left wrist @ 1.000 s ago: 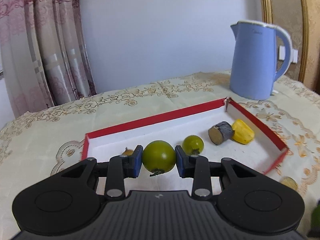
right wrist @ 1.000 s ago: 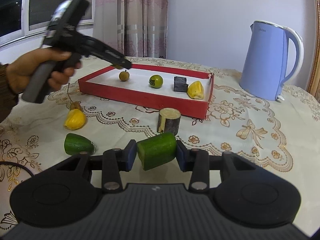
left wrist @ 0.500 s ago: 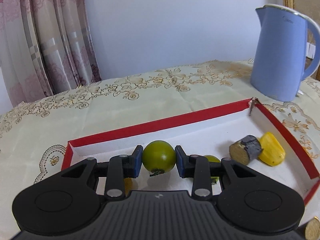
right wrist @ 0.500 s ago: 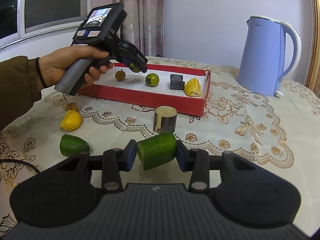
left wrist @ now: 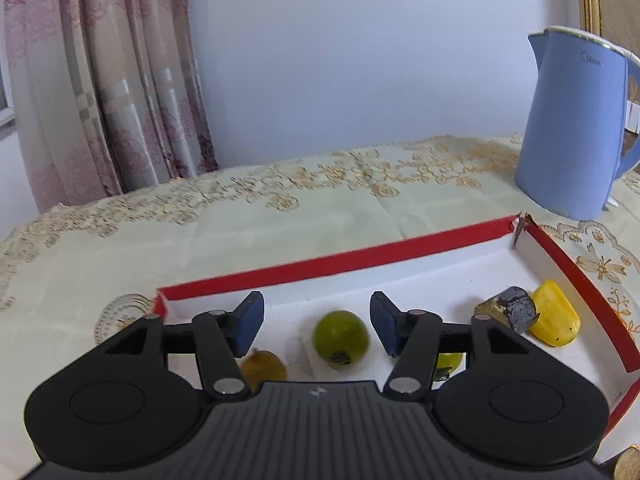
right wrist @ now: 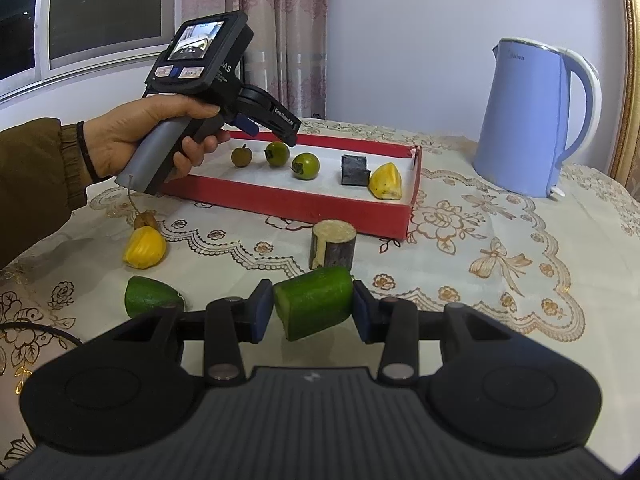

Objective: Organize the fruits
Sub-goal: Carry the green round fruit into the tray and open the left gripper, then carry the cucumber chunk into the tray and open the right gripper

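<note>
Hovering over the red tray, left claw stands spread, jaws having just been opening; green round fruit lies free between them on the tray floor, beside a brown fruit.

Right wrist view: right claw pinches a cucumber piece above the desk; tray well beyond.
</note>
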`<state>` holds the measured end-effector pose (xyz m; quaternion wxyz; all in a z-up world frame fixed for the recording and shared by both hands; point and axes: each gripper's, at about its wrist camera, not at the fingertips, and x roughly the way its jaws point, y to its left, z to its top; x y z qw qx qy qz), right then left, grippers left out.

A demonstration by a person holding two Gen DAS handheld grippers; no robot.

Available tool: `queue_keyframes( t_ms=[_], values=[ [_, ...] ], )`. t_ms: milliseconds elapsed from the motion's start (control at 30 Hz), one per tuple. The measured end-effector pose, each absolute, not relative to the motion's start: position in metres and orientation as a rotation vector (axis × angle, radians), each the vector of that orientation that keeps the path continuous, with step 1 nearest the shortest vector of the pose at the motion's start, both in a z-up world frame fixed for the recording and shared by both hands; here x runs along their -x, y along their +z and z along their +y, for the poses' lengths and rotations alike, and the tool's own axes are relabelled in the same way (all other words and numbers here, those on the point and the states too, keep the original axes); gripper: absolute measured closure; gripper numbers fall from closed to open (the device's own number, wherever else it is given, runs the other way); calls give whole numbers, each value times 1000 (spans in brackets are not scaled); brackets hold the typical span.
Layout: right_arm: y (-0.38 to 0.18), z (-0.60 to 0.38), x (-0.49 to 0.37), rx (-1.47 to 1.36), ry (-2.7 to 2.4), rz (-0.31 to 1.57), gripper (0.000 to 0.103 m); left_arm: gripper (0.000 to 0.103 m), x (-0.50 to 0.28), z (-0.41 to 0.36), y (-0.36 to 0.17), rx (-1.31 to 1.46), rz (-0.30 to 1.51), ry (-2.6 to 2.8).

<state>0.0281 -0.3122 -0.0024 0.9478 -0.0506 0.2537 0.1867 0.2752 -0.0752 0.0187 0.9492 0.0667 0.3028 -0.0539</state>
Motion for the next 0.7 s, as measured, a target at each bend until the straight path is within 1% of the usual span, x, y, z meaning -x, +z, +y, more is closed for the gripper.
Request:
queue_keyframes(
  t_ms=[167, 300, 367, 467, 533, 567, 700],
  values=[
    [15, -310, -33, 129, 382, 465, 64, 45, -238, -61, 40, -176, 557, -39],
    [28, -312, -40, 125, 380, 421, 64, 36, -182, -31, 42, -116, 571, -51],
    [31, -313, -46, 115, 380, 414, 64, 36, -153, -18, 40, -69, 570, -49],
    [37, -310, -59, 110, 379, 401, 64, 36, -112, -13, 39, -103, 523, -22],
    [42, -310, -71, 93, 379, 398, 64, 30, -92, -14, 37, -127, 499, -15],
    [44, -310, -80, 90, 375, 401, 64, 25, -83, -14, 35, -124, 497, -28],
    [46, -306, -112, 91, 342, 424, 64, 24, -59, -8, 28, -47, 519, -61]
  ],
)
